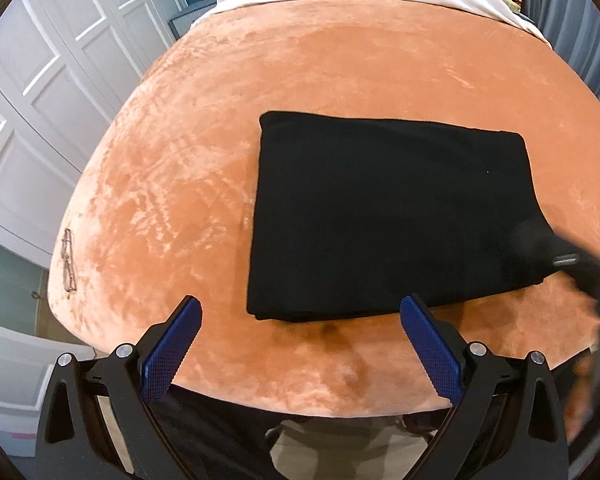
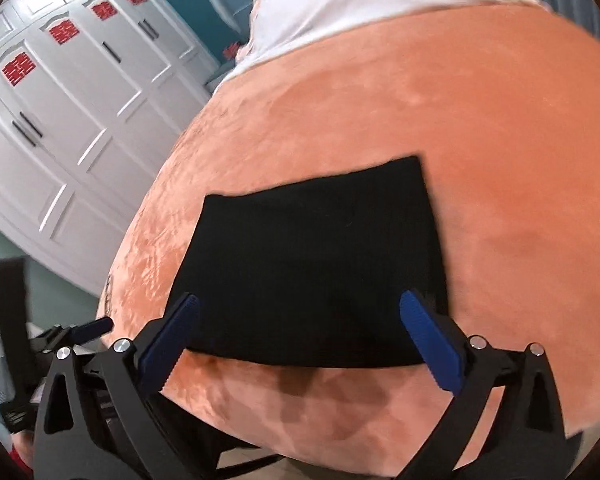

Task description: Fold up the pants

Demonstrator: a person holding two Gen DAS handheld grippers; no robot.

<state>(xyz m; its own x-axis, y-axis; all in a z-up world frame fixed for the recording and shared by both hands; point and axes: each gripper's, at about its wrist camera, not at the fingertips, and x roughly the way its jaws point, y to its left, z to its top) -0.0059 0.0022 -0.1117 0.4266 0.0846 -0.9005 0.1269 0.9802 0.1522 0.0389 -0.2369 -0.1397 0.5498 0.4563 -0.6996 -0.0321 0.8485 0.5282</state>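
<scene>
Seemingly the fold is done: the pants (image 1: 388, 216) lie as a neat rectangle on the bed (image 1: 180, 160), both the left gripper (image 1: 300, 312) and right gripper (image 2: 300, 308) spread wide, empty.

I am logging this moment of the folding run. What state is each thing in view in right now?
Black fabric pants: folded into a flat rectangle, lying on the blanket, held by nothing.
Orange plush blanket: spread over the bed.
Left tool: open, empty, above the blanket's near edge.
Right tool: open, empty, over the pants' near edge.
White panelled wardrobe doors: closed.
Wire-framed glasses: lying near the blanket's left edge.
</scene>
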